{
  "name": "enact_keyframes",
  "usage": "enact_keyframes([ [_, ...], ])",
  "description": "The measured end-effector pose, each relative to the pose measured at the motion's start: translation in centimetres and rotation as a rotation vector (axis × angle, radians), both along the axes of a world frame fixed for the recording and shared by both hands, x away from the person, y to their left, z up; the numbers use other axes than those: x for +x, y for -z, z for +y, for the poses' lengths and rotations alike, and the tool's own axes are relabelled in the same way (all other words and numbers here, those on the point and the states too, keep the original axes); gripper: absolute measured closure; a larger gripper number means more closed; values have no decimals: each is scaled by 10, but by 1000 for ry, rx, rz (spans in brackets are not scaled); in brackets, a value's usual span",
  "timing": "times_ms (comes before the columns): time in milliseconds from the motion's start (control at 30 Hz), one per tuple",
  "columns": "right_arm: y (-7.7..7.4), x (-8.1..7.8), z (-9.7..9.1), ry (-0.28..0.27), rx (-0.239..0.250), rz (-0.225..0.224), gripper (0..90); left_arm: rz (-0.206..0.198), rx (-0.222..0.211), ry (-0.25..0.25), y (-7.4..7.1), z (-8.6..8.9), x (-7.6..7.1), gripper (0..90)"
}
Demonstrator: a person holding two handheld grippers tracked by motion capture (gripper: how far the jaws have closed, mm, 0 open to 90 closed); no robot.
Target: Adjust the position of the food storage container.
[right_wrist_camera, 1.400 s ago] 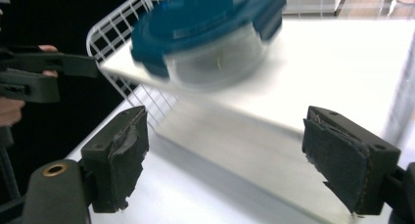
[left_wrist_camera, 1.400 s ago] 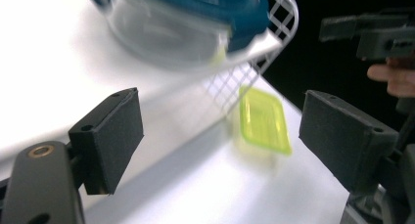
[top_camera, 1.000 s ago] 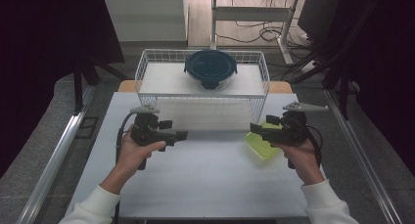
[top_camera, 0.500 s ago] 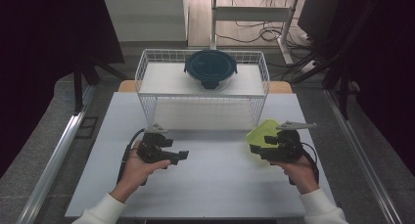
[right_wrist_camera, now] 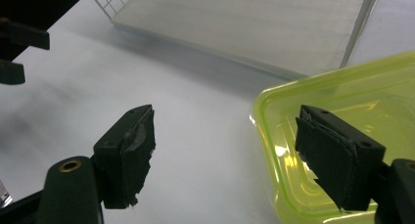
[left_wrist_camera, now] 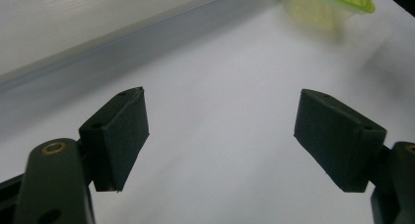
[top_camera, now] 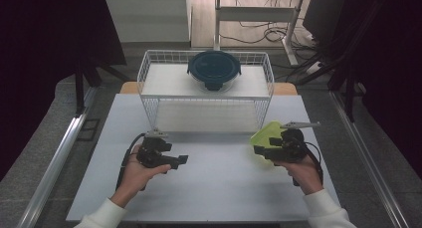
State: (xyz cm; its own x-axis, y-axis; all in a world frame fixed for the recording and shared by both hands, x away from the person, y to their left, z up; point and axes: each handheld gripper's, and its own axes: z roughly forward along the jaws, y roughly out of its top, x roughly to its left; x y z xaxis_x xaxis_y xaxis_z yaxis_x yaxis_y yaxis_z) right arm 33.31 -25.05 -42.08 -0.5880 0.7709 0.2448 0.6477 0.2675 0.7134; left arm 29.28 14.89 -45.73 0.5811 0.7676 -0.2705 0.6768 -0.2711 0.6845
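Note:
A yellow-green plastic container (top_camera: 266, 134) sits on the white table (top_camera: 219, 188) at the right, partly hidden by my right gripper (top_camera: 258, 149). In the right gripper view that gripper (right_wrist_camera: 225, 111) is open and its jaws have just widened a little. The container's (right_wrist_camera: 342, 87) near rim lies between them untouched, with one jaw over its inside. My left gripper (top_camera: 181, 160) rests low at the left, pointing right. Its jaws (left_wrist_camera: 222, 94) stand open over bare table, with the container (left_wrist_camera: 333, 4) far ahead.
A white wire basket (top_camera: 149, 78) stands across the back of the table and holds a round dark-blue lidded container (top_camera: 214, 68). Its front wall is close behind both grippers. The left gripper (right_wrist_camera: 19, 33) shows in the right gripper view's top left corner.
Both hands have come down toward the table and nearer the front edge. The right gripper now covers the container's near part instead of its far part. The container itself has not moved.

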Motion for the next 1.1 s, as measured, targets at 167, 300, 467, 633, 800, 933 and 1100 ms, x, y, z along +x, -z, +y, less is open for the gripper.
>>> enact_keyframes([
  [167,-2,5,-4,6,-8,3,257,6,4,-4,1,3,0,201],
  [300,-3,8,-13,24,-12,2,309,15,3,-6,2,5,1,202],
  [467,-2,19,-44,103,-33,3,427,31,8,6,5,7,4,199],
  [633,0,28,-59,137,-66,8,531,51,11,3,8,9,7,200],
  [800,3,44,-65,152,-133,11,658,58,4,8,7,11,8,201],
  [933,5,63,-67,168,-201,32,757,61,-7,13,6,12,10,202],
  [1100,5,92,-69,174,-265,32,870,65,-15,13,6,12,10,206],
])
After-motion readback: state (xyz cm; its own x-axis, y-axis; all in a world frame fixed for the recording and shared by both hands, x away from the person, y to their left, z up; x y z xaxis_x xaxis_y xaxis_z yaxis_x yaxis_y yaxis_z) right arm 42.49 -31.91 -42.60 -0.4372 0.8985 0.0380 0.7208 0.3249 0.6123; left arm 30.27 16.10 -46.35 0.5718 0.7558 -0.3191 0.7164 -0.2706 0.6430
